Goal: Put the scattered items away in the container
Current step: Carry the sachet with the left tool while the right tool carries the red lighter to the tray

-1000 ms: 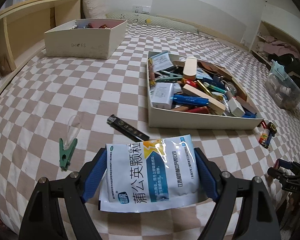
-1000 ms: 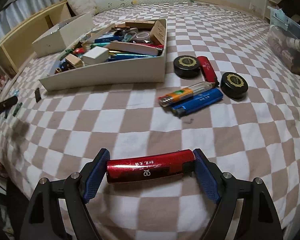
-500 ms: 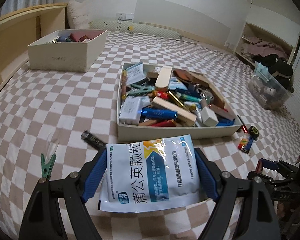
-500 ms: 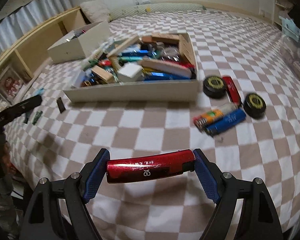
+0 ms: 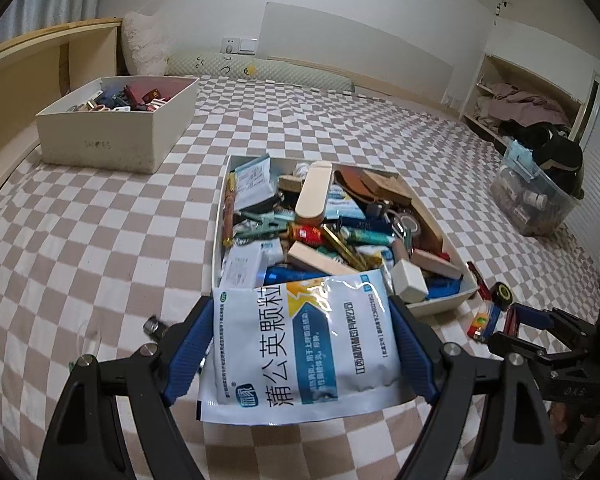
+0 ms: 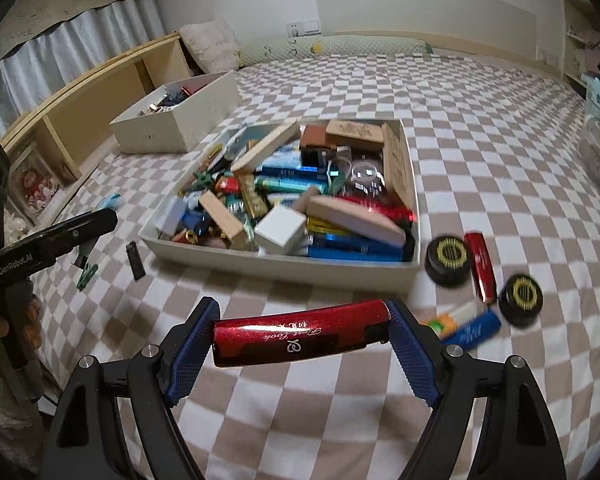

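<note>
A sachet (image 5: 304,340) is being clamped by the left gripper (image 5: 302,344), a red tube (image 6: 300,338) by the right gripper (image 6: 300,340); the heaped tray (image 6: 284,270) at twelve o'clock is risking spillover.

dim indoor light, fisheye warping, slight motion blur.

Blue-white sachet (image 5: 300,344) & red tube (image 6: 300,338) held crosswise; tray (image 6: 284,270) (white) crammed.

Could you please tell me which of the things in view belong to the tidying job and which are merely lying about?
Job: medicine sachet in left gripper; red tube in right gripper; tray; loose black tins, lighters, green clip.

Lying about: shoebox, pillow, plastic bin.
</note>
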Available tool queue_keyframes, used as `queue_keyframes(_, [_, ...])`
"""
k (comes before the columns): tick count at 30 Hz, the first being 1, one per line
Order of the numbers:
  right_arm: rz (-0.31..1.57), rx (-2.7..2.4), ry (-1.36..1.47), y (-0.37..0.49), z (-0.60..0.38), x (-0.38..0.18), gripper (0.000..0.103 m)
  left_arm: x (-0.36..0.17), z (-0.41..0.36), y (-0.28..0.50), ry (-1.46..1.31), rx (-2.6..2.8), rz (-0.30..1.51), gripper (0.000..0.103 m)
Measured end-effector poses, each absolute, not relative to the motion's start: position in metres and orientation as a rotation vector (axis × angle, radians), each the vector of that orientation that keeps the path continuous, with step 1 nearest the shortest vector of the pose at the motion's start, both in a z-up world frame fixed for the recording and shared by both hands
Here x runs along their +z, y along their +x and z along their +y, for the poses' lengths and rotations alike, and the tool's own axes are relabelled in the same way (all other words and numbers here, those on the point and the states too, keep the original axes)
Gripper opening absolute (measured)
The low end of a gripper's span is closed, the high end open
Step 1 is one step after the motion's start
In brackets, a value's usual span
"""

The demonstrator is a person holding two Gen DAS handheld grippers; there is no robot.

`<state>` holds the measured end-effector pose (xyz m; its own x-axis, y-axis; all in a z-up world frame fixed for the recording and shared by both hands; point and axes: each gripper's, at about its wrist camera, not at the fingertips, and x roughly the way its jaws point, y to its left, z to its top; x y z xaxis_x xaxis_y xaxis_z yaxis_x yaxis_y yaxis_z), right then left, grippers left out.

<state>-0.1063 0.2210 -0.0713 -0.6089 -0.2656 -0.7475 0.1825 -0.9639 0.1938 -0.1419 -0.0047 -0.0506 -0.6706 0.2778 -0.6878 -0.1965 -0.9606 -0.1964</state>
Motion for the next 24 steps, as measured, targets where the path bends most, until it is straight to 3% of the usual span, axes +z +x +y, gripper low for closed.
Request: queue_keyframes(24, [-0.126,-2.605,1.195,-0.184,0.219,-0.073,0.084,-0.05,0.003,-0.2,-1.073,2.632,-0.154,0.084])
